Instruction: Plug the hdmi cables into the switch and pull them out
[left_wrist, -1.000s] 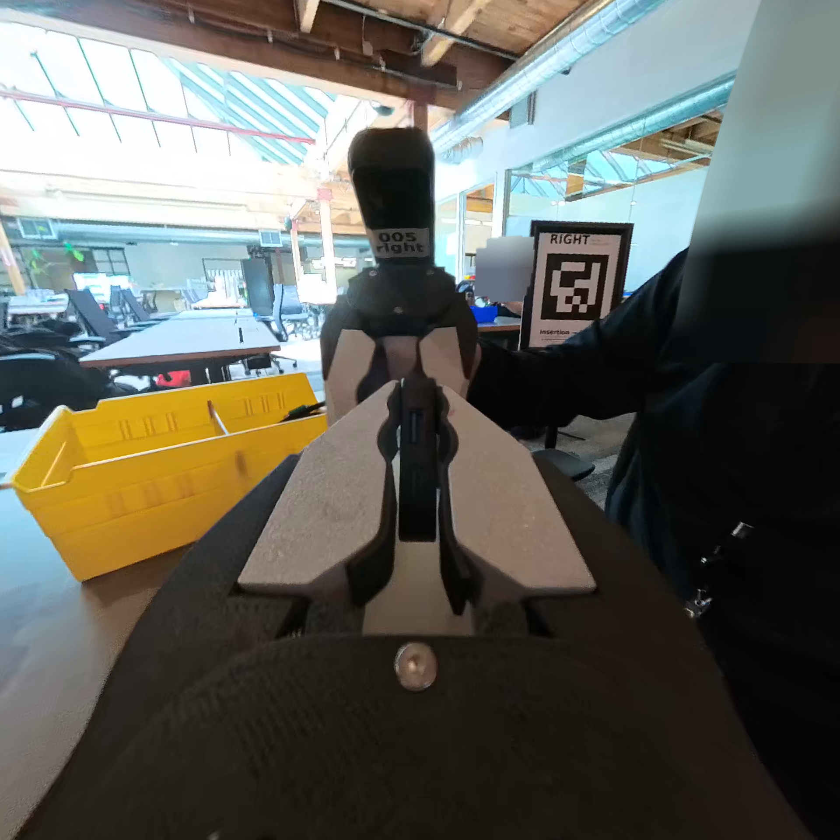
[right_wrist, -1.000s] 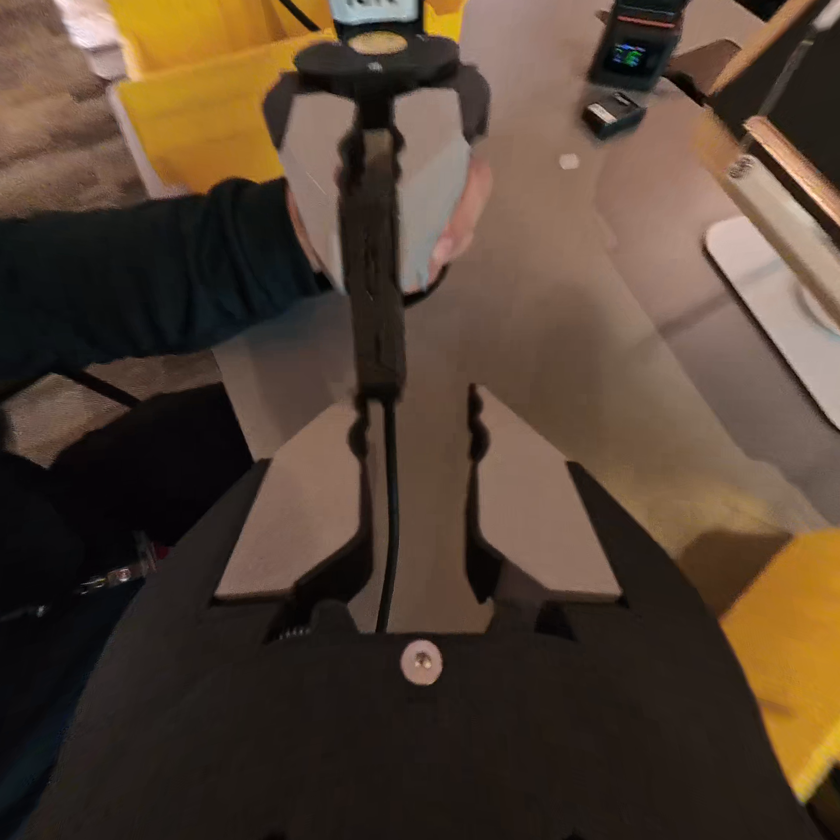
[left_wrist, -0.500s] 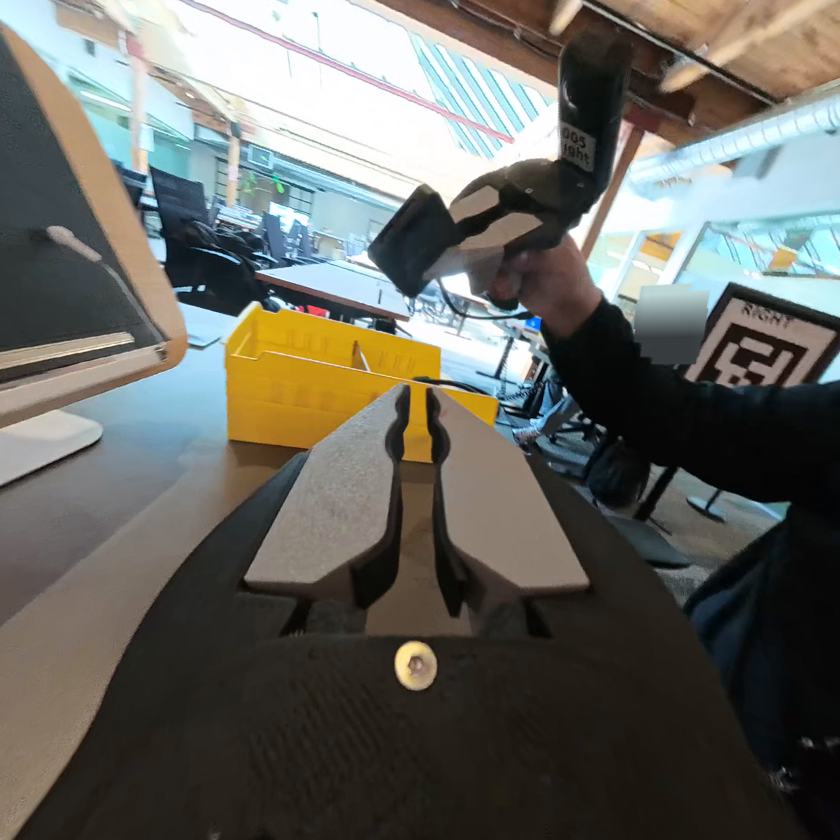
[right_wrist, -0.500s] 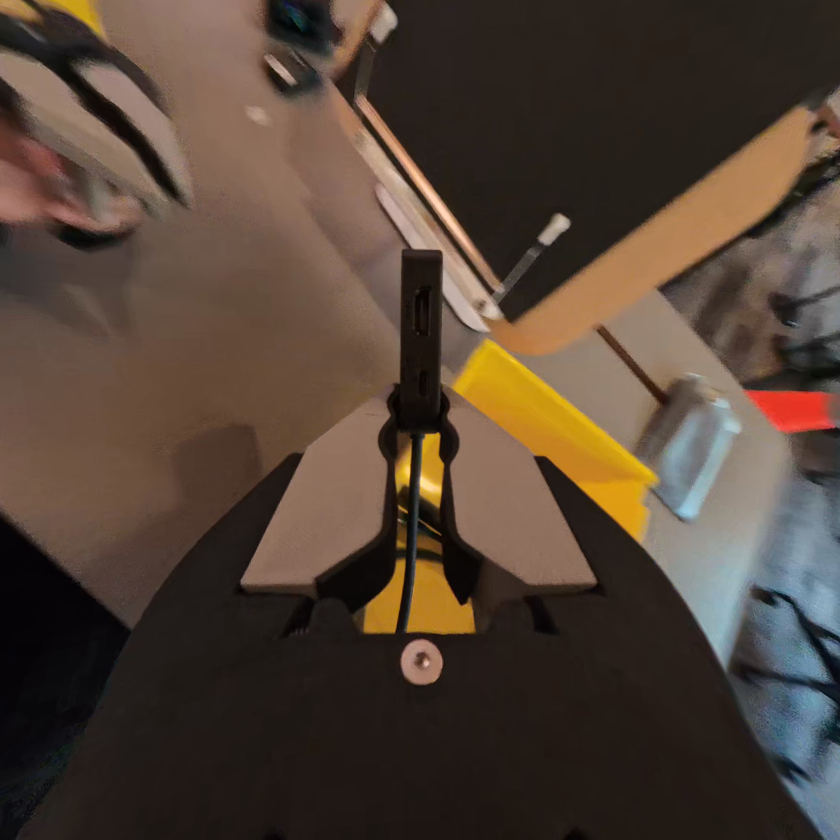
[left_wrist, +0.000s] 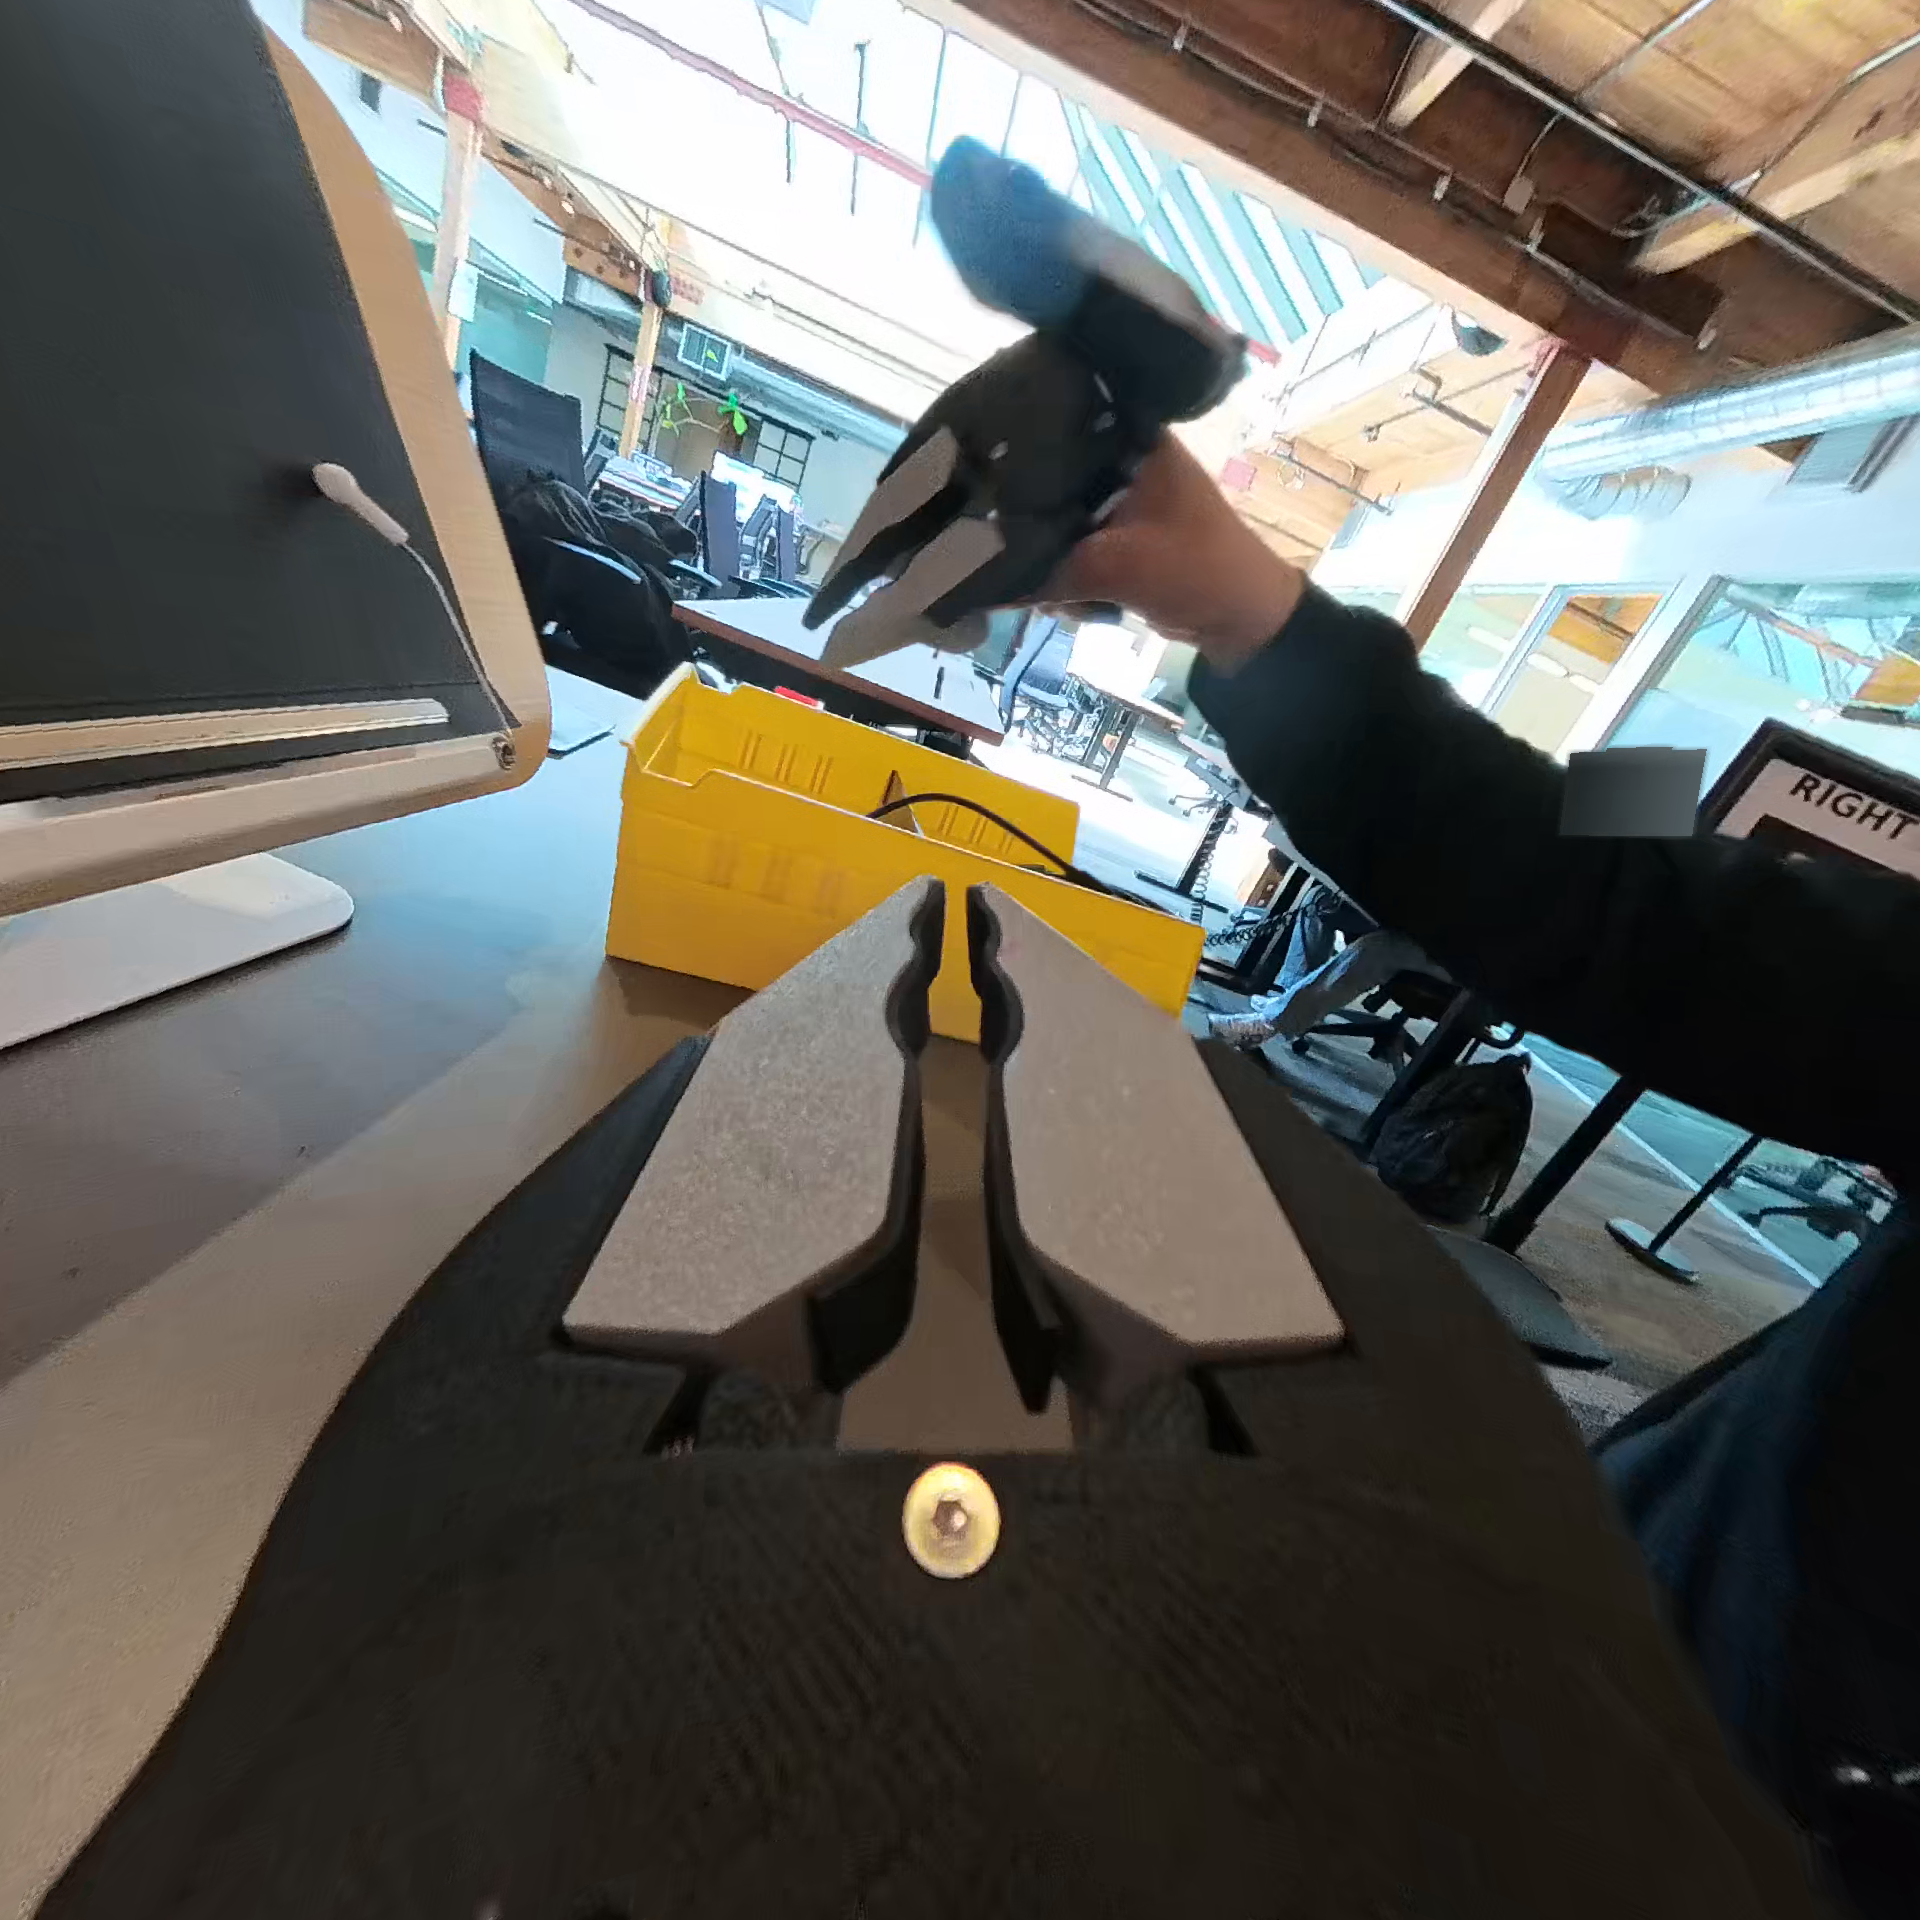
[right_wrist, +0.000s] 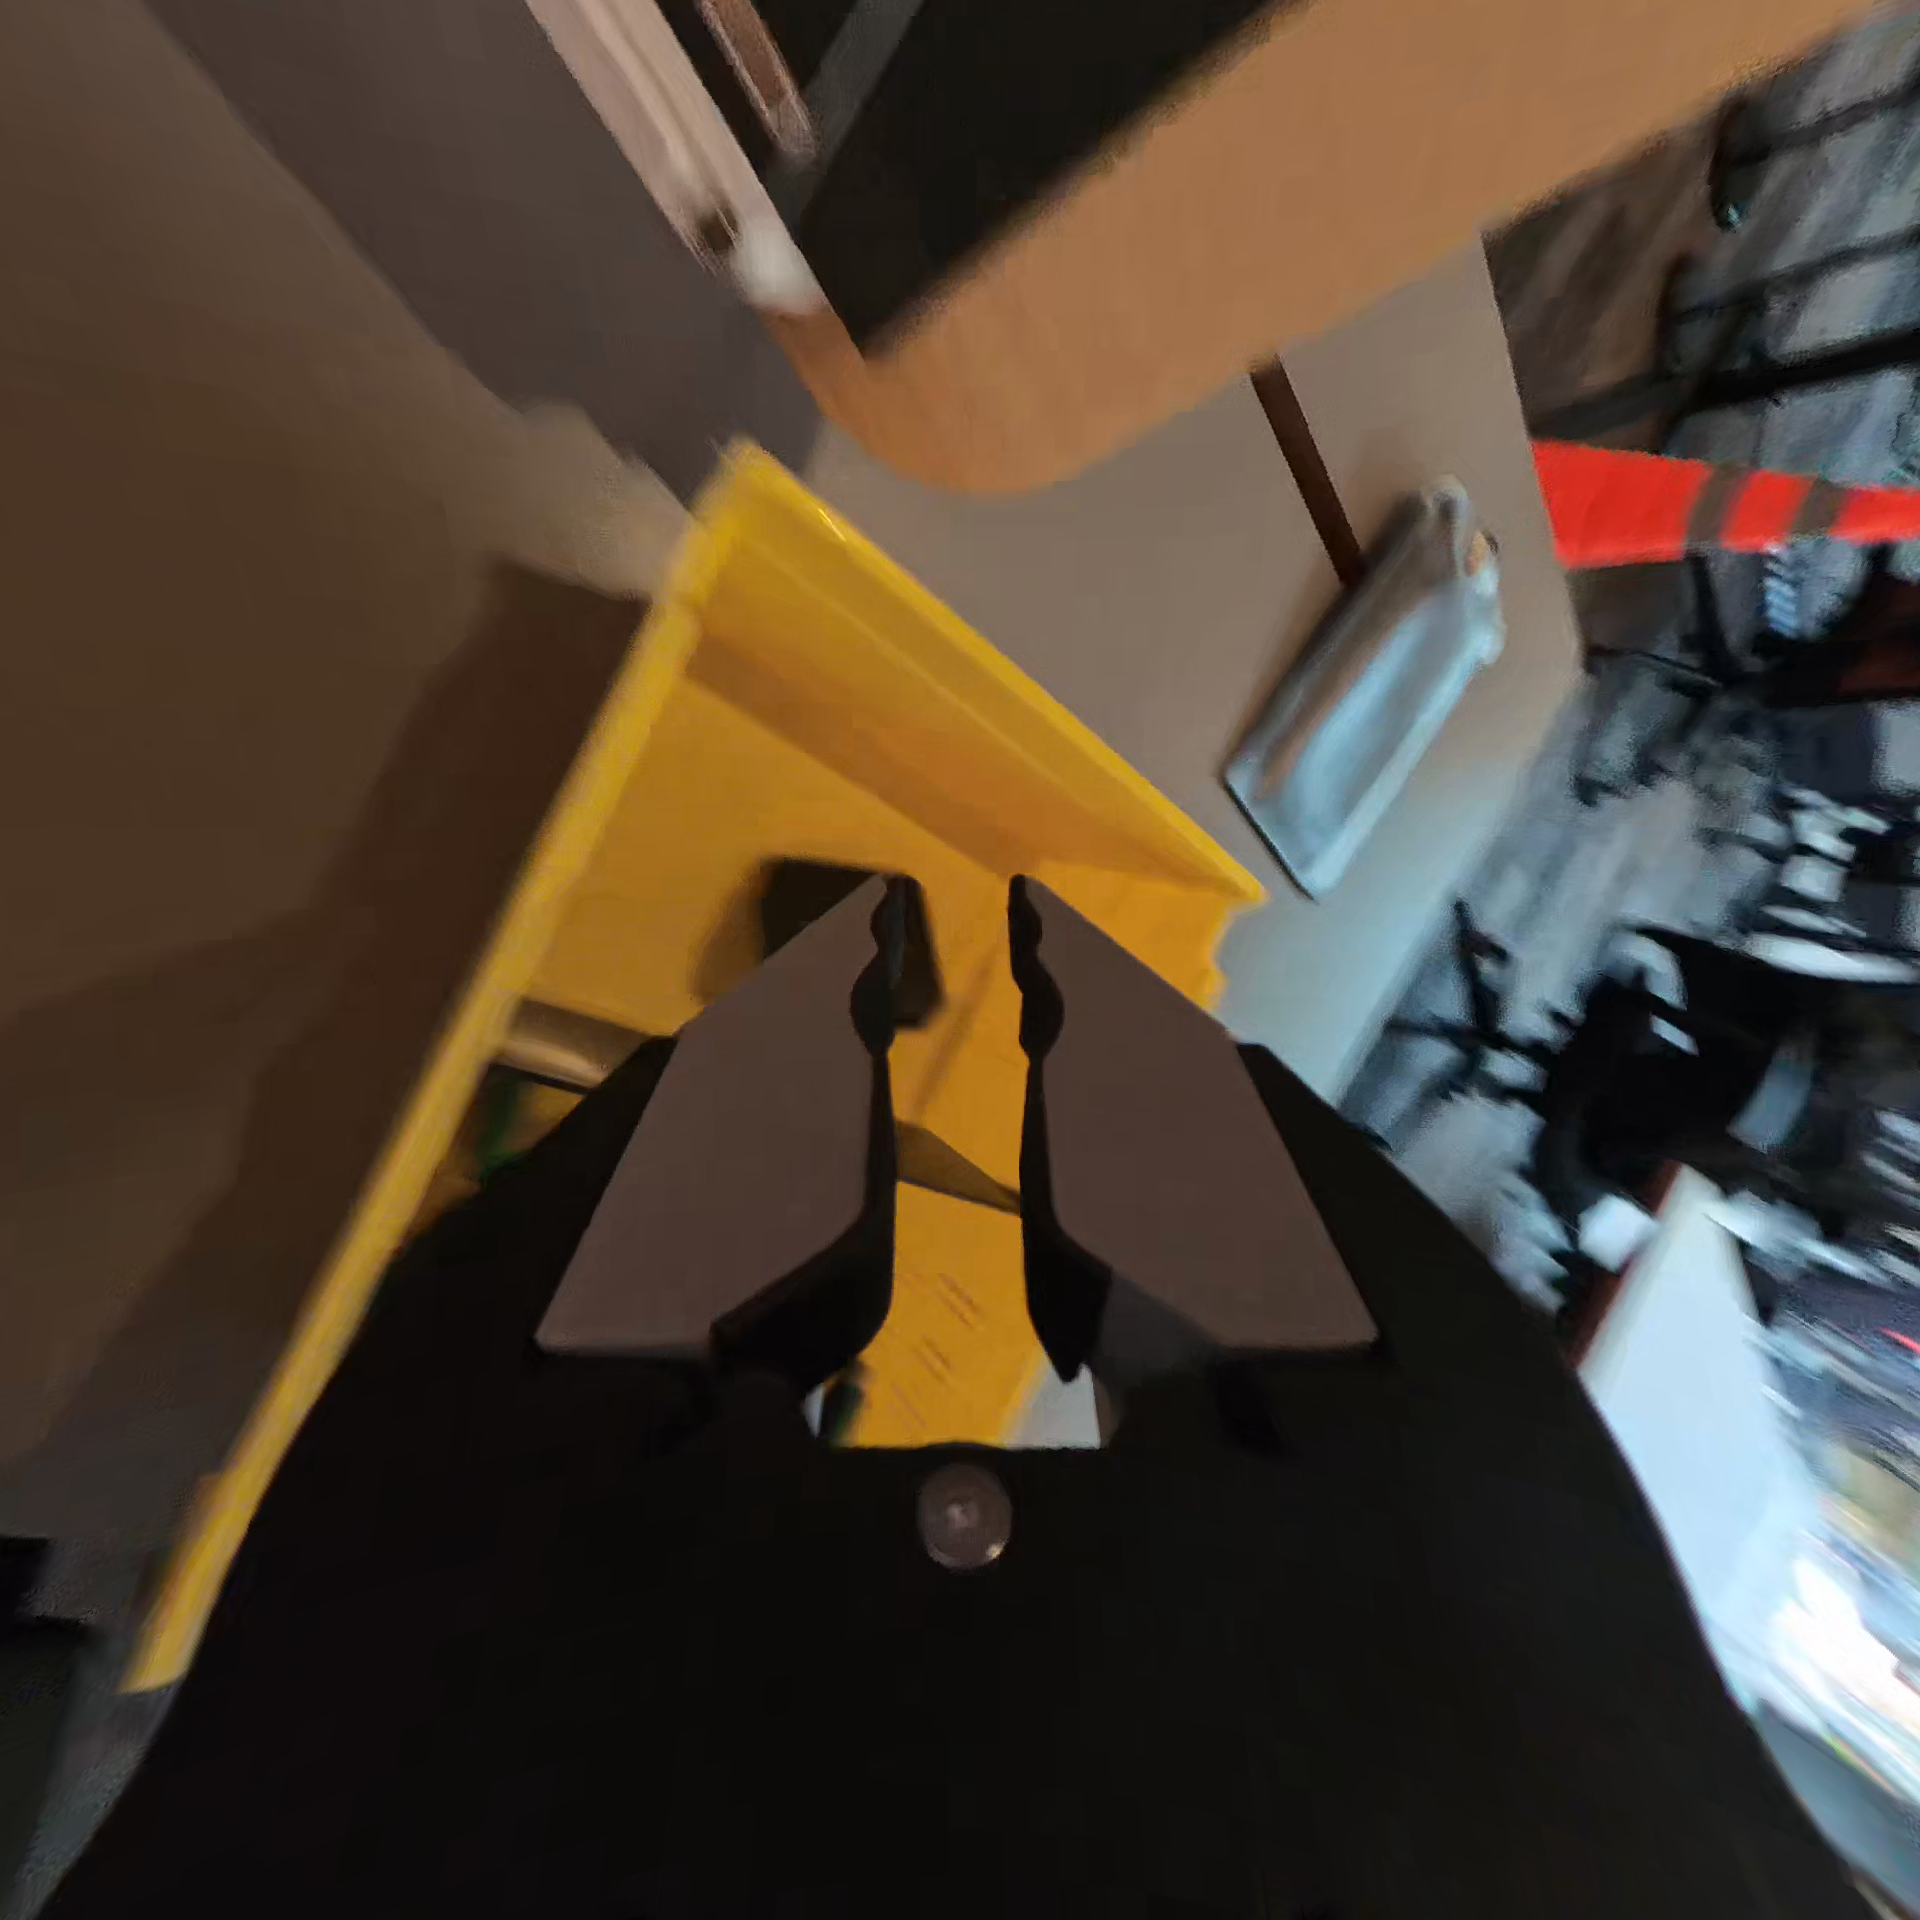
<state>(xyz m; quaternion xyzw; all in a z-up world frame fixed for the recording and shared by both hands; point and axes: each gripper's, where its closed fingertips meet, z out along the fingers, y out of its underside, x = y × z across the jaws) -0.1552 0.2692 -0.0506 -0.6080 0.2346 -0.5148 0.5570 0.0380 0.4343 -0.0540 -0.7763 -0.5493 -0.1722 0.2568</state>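
Note:
My left gripper (left_wrist: 956, 896) is shut and empty, low over the dark table (left_wrist: 260, 1091), pointing at the yellow bin (left_wrist: 831, 883). A thin black cable (left_wrist: 966, 805) arcs out of that bin. My right gripper (left_wrist: 831, 636) hangs in the air above the bin, tilted down, held by a hand in a dark sleeve. In the blurred right wrist view my right gripper (right_wrist: 954, 894) is open and empty over the bin (right_wrist: 831, 727). A black boxy thing, seemingly the switch (right_wrist: 795, 899), lies on the bin floor partly behind the left finger.
A monitor (left_wrist: 156, 416) on a white stand (left_wrist: 156, 935) stands left of the bin; its tan edge (right_wrist: 1143, 260) shows in the right wrist view. A silver metal piece (right_wrist: 1371, 686) lies on the table beyond the bin. Office chairs and desks stand behind. Spacing between my two grippers at the tips: around 25 cm. The switch (right_wrist: 795, 899) is about 12 cm from my right fingertips.
The switch passed from my left gripper to my right. The right gripper swung over the yellow bin and opened, and the switch now lies in the bin. The left gripper closed empty.

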